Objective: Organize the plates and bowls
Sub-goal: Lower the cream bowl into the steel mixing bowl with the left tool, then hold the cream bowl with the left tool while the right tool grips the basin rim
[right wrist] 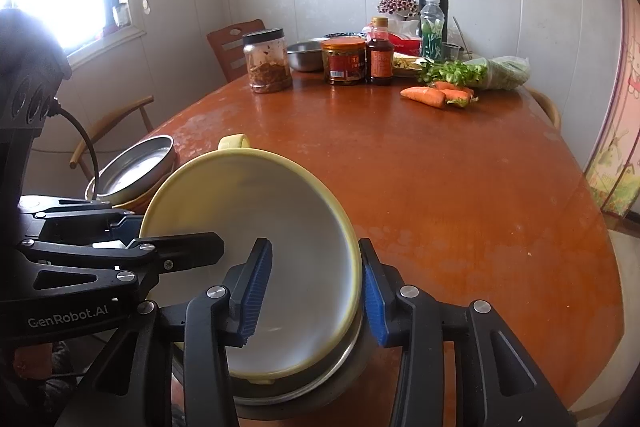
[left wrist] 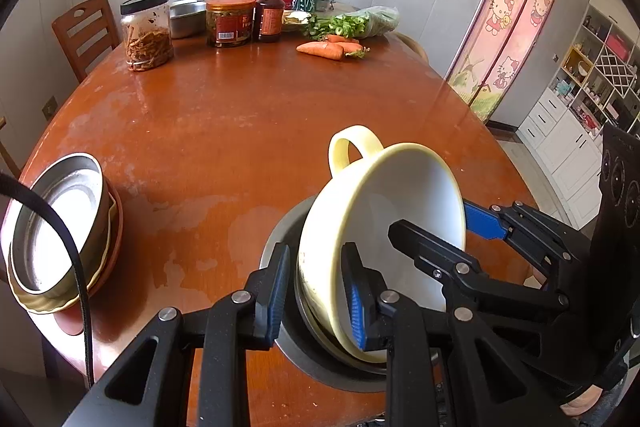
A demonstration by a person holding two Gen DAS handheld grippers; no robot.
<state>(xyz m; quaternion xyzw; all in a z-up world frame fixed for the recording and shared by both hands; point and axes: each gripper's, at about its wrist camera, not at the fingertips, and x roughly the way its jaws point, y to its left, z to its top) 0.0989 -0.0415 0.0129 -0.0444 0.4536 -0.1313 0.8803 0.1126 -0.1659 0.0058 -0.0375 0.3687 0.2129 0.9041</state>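
A pale yellow bowl with loop handles (left wrist: 384,211) (right wrist: 256,211) sits tilted inside a steel bowl (left wrist: 280,339) (right wrist: 320,383) at the table's near edge. My left gripper (left wrist: 316,301) straddles the yellow bowl's left rim, one finger inside and one outside, with a gap at the rim. My right gripper (right wrist: 316,293) straddles its right rim the same way; it also shows in the left wrist view (left wrist: 436,223). A stack of a steel pan on yellow and orange plates (left wrist: 60,231) (right wrist: 132,171) stands at the left.
At the far end of the wooden table (left wrist: 240,115) stand jars (left wrist: 230,21), a sauce bottle (left wrist: 270,9), a steel basin (left wrist: 186,17), drink bottles, carrots (left wrist: 326,49) and greens. Chairs (left wrist: 86,31) stand along the left side.
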